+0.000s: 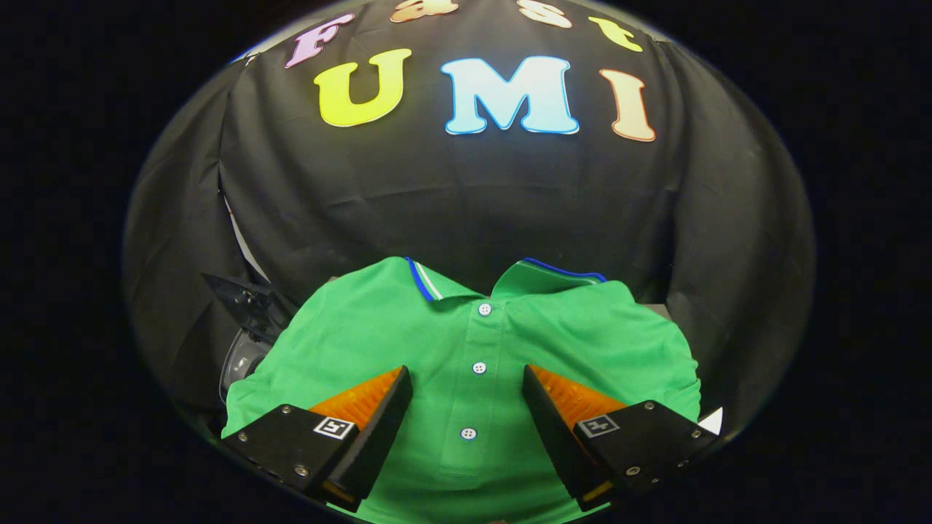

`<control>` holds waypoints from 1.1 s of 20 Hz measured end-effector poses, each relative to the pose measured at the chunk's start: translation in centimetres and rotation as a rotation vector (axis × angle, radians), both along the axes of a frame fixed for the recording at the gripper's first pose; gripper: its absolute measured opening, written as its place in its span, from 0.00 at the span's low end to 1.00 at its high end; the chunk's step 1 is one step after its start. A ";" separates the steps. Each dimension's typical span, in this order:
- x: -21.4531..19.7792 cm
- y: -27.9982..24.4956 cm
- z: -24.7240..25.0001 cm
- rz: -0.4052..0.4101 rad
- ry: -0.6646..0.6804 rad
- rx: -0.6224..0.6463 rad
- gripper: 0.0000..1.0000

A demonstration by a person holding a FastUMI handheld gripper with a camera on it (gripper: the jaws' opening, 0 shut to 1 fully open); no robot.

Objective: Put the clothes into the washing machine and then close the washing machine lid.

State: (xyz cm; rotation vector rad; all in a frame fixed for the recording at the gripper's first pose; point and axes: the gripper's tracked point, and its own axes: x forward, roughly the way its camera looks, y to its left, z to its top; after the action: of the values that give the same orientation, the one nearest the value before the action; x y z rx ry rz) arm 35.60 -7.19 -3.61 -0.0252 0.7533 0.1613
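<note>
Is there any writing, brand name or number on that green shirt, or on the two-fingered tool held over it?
Green polo shirt with white buttons: no word, logo or number on the part that shows.
Gripper, open, one finger on each side of the button strip: each finger bears a small square black-and-white marker, a pattern and not letters or numbers.

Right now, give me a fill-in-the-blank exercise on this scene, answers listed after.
1. The polo shirt spread ahead of the gripper is ____ in colour.
2. The gripper's fingers stand ____, with the shirt's placket showing between them.
3. Down the placket run ____ white buttons.
4. The collar lies at the shirt's ____ end from the fingers.

Missing words: green; open; three; far
</note>
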 end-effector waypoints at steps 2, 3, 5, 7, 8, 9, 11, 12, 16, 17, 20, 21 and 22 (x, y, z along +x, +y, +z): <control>-0.3 0.1 -0.1 0.000 0.011 0.001 0.95; -0.4 0.1 -0.1 0.004 0.019 -0.008 0.95; -0.3 0.0 -0.1 0.018 0.025 -0.021 0.93; -0.4 0.0 0.5 0.023 0.033 -0.018 0.83; -0.3 0.1 0.5 0.025 0.036 -0.013 0.76; -0.4 0.5 0.1 0.024 0.041 -0.003 0.65; -0.3 0.4 -0.2 0.011 0.056 0.018 0.48; -0.2 0.3 0.0 0.007 0.062 0.030 0.38; -0.3 0.4 0.5 0.031 0.072 0.077 0.10; -0.4 0.3 0.7 0.030 0.069 0.090 0.05; -0.4 0.8 0.9 0.039 0.053 0.115 0.00; -0.5 0.8 1.1 0.039 0.045 0.121 0.00; -0.3 0.9 1.6 0.032 0.028 0.135 0.00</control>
State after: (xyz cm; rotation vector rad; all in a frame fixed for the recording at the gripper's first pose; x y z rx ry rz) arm 35.30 -6.30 -2.03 0.0932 0.7691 0.2432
